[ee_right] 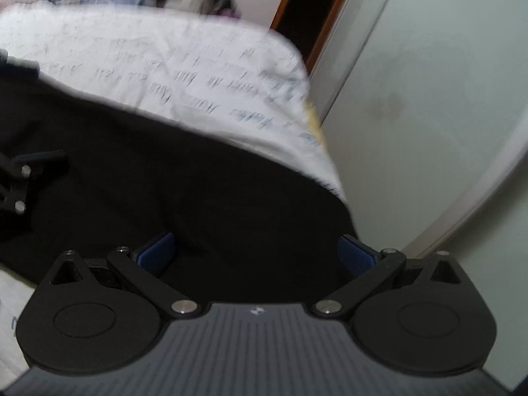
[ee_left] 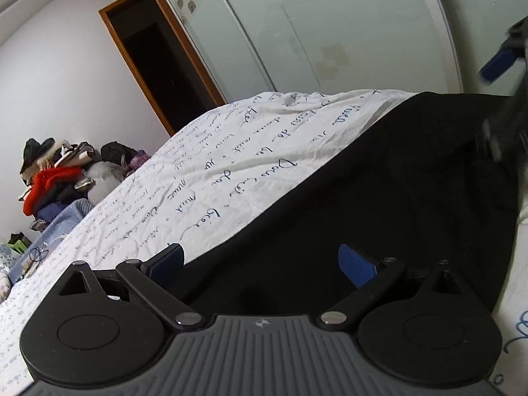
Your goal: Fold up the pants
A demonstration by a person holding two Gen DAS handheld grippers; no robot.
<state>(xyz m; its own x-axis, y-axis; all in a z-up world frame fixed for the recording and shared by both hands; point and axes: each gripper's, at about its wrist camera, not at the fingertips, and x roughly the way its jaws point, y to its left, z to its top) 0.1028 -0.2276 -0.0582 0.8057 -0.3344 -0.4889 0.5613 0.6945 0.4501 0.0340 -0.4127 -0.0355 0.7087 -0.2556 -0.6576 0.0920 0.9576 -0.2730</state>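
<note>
Gripper (ee_left: 260, 264) over script-printed sheet (ee_left: 211, 165)

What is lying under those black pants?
The black pants lie on a white bed sheet printed with blue handwriting, which shows around them. Whatever lies directly beneath the dark cloth is covered and cannot be seen.

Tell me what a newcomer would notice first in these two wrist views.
The black pants stand out first, spread dark across the white bedsheet covered in blue handwriting. Next come the left gripper and the right gripper, both open over the cloth with nothing between their blue pads. In the far left corner of the left view, a pile of clothes with a bright red piece catches the eye.
</note>
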